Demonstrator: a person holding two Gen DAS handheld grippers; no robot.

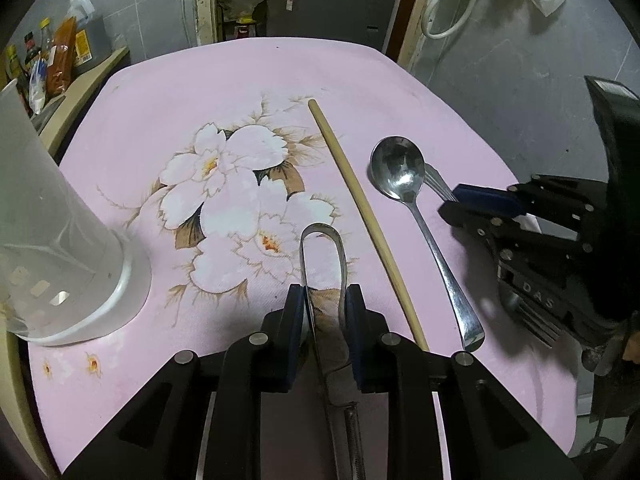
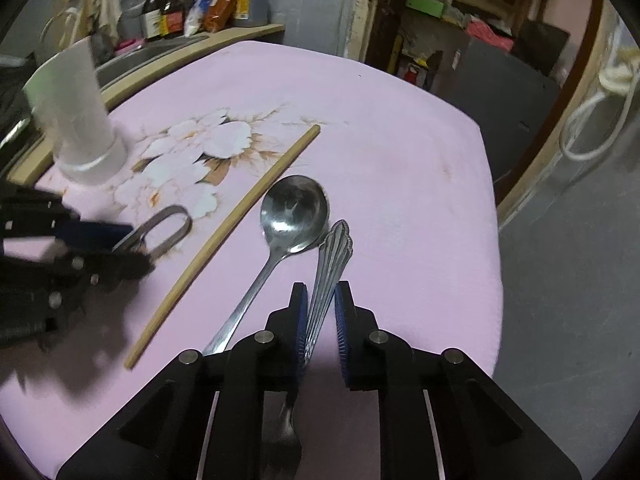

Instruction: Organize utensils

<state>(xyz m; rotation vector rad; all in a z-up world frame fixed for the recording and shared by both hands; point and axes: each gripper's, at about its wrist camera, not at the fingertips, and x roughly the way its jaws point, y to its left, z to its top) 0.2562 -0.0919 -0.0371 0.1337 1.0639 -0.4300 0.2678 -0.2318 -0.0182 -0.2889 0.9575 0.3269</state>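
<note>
Two pairs of tongs working over a round tabletop (image 1: 400, 80) covered in pink flowered cloth. Left tongs (image 1: 325, 312) clamping a looped metal peeler (image 1: 322, 248) by its sides, loop pointing far, blade trailing back under the camera. Right tongs (image 2: 321, 320) closing round the ribbed handle of a fork (image 2: 328, 264), tines pointing near; pads touching or nearly touching it, firm grip impossible to confirm. Lying between the two pairs, a large steel spoon (image 1: 404, 184) with its bowl far and its handle near, the fork's handle tip resting just beside the bowl. Left of the spoon, a single long wooden chopstick (image 1: 360, 208) running near to far. Standing at the far left edge, a tall white perforated utensil holder (image 1: 60, 240), well apart from the cutlery. Likely step: picking up pieces to drop into the holder. Next move probably calling for lifting the peeler, carrying it left and tipping it upright over the holder's mouth.
</note>
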